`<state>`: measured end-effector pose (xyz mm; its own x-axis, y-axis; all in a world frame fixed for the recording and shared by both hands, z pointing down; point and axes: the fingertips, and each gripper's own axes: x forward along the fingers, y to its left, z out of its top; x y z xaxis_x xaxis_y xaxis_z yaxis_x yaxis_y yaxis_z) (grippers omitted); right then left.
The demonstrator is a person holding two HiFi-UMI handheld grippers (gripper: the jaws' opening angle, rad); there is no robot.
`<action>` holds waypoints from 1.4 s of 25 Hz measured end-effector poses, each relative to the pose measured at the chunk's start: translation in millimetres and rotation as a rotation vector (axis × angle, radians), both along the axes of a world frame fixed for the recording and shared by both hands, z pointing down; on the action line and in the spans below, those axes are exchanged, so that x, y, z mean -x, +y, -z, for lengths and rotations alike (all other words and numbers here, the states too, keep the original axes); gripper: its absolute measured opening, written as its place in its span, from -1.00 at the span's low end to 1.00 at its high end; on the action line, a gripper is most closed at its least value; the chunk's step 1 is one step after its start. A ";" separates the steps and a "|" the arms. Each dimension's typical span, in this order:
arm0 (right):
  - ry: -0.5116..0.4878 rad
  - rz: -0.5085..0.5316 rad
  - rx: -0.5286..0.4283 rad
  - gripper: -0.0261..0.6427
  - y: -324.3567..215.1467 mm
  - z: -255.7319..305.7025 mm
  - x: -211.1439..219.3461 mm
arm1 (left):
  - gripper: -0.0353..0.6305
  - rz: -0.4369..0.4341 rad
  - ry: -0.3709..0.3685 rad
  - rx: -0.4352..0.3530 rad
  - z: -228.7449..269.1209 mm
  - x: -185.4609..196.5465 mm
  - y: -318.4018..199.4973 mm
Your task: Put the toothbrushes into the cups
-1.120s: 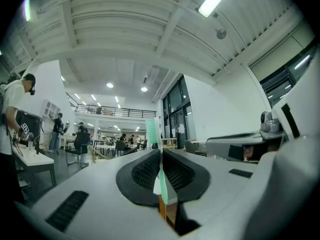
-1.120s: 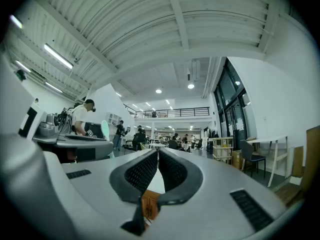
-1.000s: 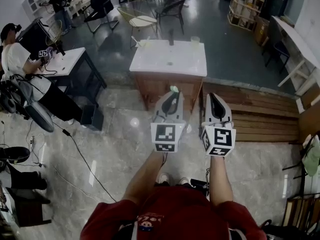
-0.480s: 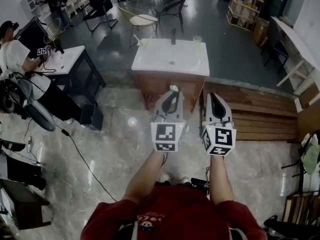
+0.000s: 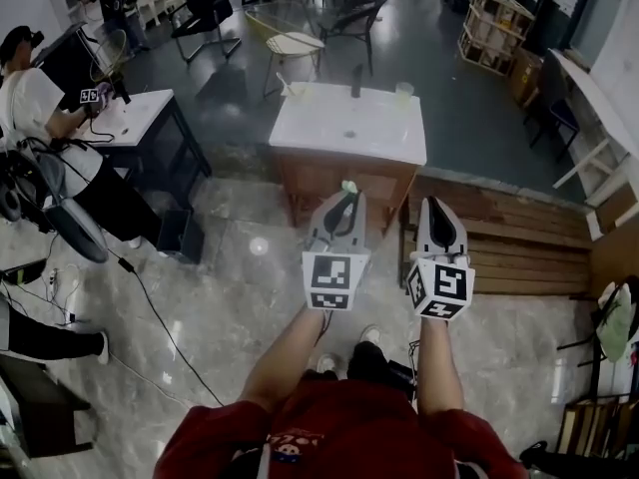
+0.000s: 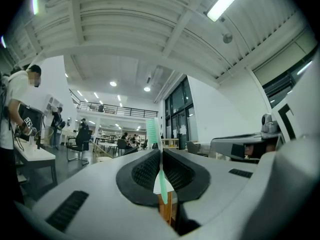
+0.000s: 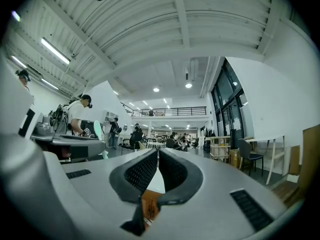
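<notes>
My left gripper is shut on a pale green toothbrush, which stands upright between the pads with its bristle head poking above them. To its right my right gripper is held level, its jaws shut with nothing between them. Both hang over the floor, short of the white-topped wooden table. At the table's back right corner stands a clear cup. Another cup is at the back left, with something thin sticking out. A dark upright object is between them.
A dark desk with a person at it is on the left, and a cable trails across the marble floor. A wooden slatted platform lies to the right of the table. Chairs stand behind the table.
Both grippers have moved forward toward the table, and the head view has shifted with them. The toothbrush stays in the left gripper.
</notes>
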<state>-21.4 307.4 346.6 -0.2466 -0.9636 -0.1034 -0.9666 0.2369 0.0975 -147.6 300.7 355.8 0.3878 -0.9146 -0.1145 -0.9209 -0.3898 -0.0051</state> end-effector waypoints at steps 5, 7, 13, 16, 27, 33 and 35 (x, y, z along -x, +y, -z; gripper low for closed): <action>0.010 0.025 0.008 -0.82 -30.7 -4.5 -8.8 | -0.76 0.006 -0.012 0.021 -9.4 -19.7 -26.9; -0.002 0.033 0.008 -0.82 -45.4 -3.9 -15.0 | -0.76 0.006 -0.023 0.026 -11.8 -28.3 -40.6; -0.035 0.047 0.006 -0.82 -93.5 -4.8 -40.8 | -0.76 0.024 -0.046 0.019 -9.2 -51.1 -82.7; -0.049 0.052 -0.002 -0.82 -119.8 -2.2 -55.6 | -0.76 0.029 -0.051 0.016 -7.0 -67.1 -109.2; -0.058 0.046 -0.014 -0.82 -195.2 1.3 -118.2 | -0.76 0.050 -0.043 -0.011 7.4 -128.4 -188.7; -0.080 0.068 -0.016 -0.82 -230.8 0.8 -139.2 | -0.76 0.073 -0.051 -0.016 12.2 -151.2 -220.7; -0.086 0.074 -0.016 -0.82 -239.0 -1.3 -143.2 | -0.76 0.080 -0.051 -0.018 11.5 -156.6 -228.1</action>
<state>121.7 68.3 347.9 -0.3068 -0.9410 -0.1427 -0.9514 0.3072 0.0198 8.9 72.6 344.3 0.3191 -0.9409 -0.1131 -0.9475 -0.3142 -0.0590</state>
